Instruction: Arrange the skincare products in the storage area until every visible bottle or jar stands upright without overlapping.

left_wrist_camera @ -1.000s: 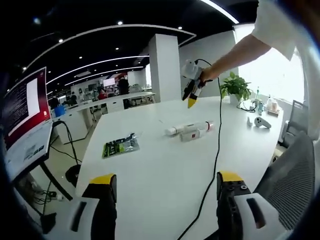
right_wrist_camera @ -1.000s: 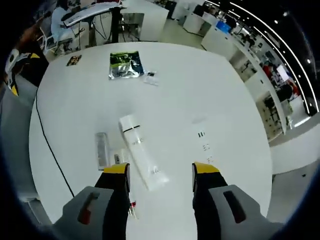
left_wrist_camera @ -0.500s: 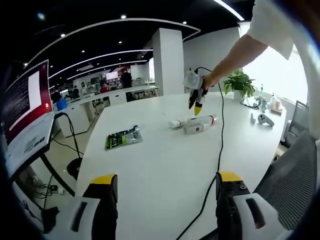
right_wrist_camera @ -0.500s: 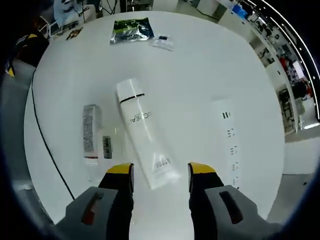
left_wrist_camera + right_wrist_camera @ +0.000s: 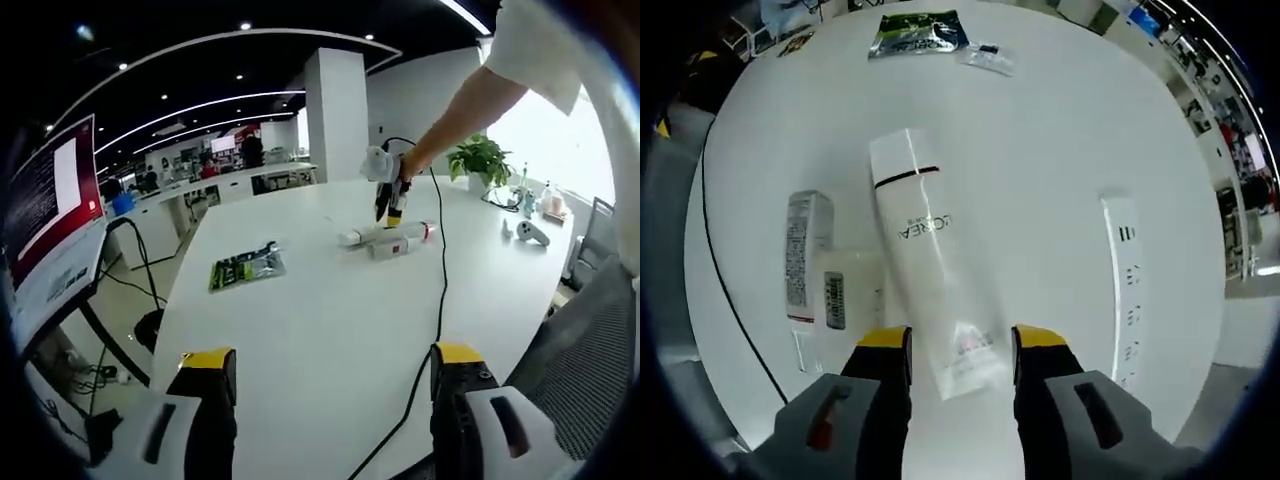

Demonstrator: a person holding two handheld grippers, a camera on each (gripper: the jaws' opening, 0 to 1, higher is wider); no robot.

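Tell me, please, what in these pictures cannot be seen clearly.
- Right gripper view: the white tube's crimped end lies between the right gripper jaws; contact cannot be told.
- Right gripper view: label text on the small bottle is too small.
- Left gripper view: the products are too far to separate.

A tall white bottle (image 5: 928, 268) (black band near its cap) lies flat beside two smaller white tubes (image 5: 800, 255).
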